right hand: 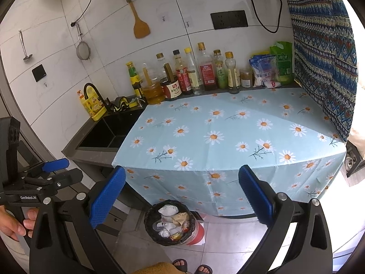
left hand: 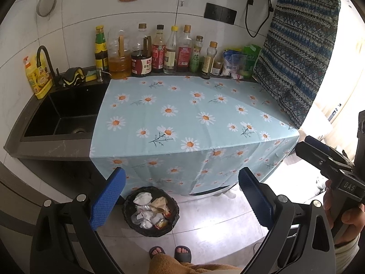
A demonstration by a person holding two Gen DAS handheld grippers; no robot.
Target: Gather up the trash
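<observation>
We logged the following items.

Left gripper [left hand: 181, 196]: held above the floor in front of the counter, its blue pads spread wide, nothing between them.

Right gripper [right hand: 181, 196]: likewise gaping and empty, held just to the right of the left one, which showed at the left edge of its view.

Trash bin [left hand: 151, 211]: on the tiled floor, close against the counter front, lined with a black bag. It held the trash [left hand: 150, 212]: crumpled white paper, a tan wrapper, clear plastic and small red-and-yellow packets.

Daisy-print cloth [left hand: 187, 114]: pale blue, spread over the counter and hanging down its front.

Bottles [left hand: 159, 50]: a row of sauces and oils along the tiled back wall.

Black sink [left hand: 66, 111]: left of the cloth, with a yellow detergent bottle [left hand: 37, 77] at its far corner.
</observation>
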